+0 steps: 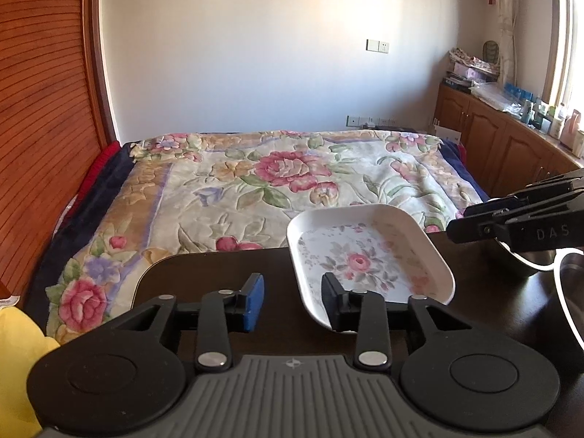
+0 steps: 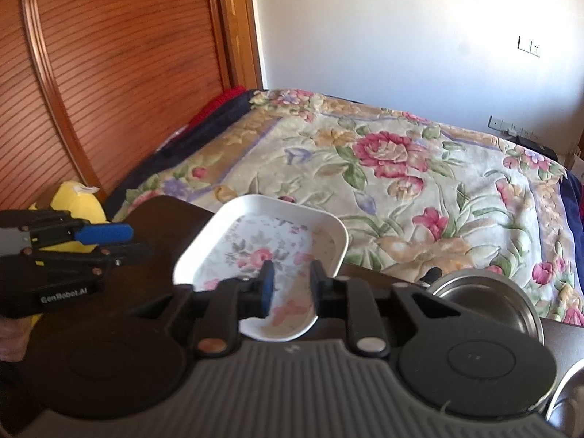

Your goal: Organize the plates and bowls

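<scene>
The plate point(image 2: 262, 252) is a white, rounded-square dish with a rose print and a raised rim, sitting in the middle of the right wrist view and right of centre in the left wrist view point(image 1: 365, 255). It rests on the dark surface point(image 1: 219, 266) near its far edge, with the flowered bed point(image 1: 255, 175) behind. It looks stiff and light, likely melamine or glazed ware, so smooth and apt to slip in a pinch; a drop could chip it. The upturned rim seems the sensible place to take hold, one pad inside and one beneath the lip, at a straight side rather than a corner. The right tongs point(image 2: 290, 288) stand partly apart, low over the plate's near part, with nothing pressed between the pads. The left tongs point(image 1: 294, 301) are also partly apart and empty, the right-hand finger overlapping the plate's near-left rim in the picture; whether it touches cannot be told. At lower right of the right wrist view a steel bowl point(image 2: 485, 303) stands apart from the plate, likely heavier and just as slick. A yellow toy point(image 2: 78, 200) sits at left.
</scene>
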Available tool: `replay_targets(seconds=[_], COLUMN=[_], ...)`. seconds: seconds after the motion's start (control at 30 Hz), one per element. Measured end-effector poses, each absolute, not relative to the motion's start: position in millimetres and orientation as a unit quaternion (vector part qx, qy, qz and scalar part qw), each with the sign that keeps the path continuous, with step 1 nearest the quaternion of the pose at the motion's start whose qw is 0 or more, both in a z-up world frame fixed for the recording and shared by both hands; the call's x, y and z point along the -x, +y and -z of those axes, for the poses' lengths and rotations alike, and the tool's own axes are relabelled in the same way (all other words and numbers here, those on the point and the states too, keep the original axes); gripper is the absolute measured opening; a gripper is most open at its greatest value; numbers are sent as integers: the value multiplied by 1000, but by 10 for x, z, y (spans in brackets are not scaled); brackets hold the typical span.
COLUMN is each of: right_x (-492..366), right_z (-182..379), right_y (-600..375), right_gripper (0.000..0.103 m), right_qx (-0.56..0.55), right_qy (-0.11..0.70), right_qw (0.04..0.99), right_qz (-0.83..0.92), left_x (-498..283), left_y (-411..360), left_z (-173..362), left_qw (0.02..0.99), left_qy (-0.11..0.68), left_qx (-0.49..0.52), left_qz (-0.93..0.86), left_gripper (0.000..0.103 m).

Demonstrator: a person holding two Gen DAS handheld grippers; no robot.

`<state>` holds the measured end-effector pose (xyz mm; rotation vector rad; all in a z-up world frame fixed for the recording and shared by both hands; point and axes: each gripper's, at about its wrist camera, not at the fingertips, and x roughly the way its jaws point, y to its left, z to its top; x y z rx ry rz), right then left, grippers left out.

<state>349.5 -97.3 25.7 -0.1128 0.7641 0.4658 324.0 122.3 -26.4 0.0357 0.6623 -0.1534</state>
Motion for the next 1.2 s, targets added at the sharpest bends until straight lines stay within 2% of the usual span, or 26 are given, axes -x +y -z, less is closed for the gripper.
replay_targets(seconds=[0.1,0.27,0.5,0.63,0.9,0.97,1.03,1.2], right_x=[-3568,-3651,-3729,-3757,-3821,-3844,-3875,-3889], right_z=[-209,-114,6,45,84,106,115,128], right_y=[-975,-961,-956,-923,-924,-927,-942,-969], right_gripper=[37,37,37,31,28,25,17,16], right_qx=[56,66,72,81,84,86,83,74], right_qy=[378,395,425,432,439,443,449,455], right_qw=[898,891,877,873,868,867,865,863], right_qz=[-220,-213,-213,-211,-214,-211,-210,-208], left_x=[-3331,-3449,-3506,-3541,-3623,-3631,-3647,-3681], left_y=[1231,1227,1173,1150,1150,1152,1150,1161], left_z=[299,393,505,564,588,589,598,634], left_qw=[941,936,932,929,927,927,926,924], left_qy=[330,340,349,355,361,362,365,370], left_qx=[-15,-6,-9,-10,-17,-17,-18,-20], left_qz=[80,89,98,100,97,98,100,98], left_gripper=[44,43,31,28,26,26,26,20])
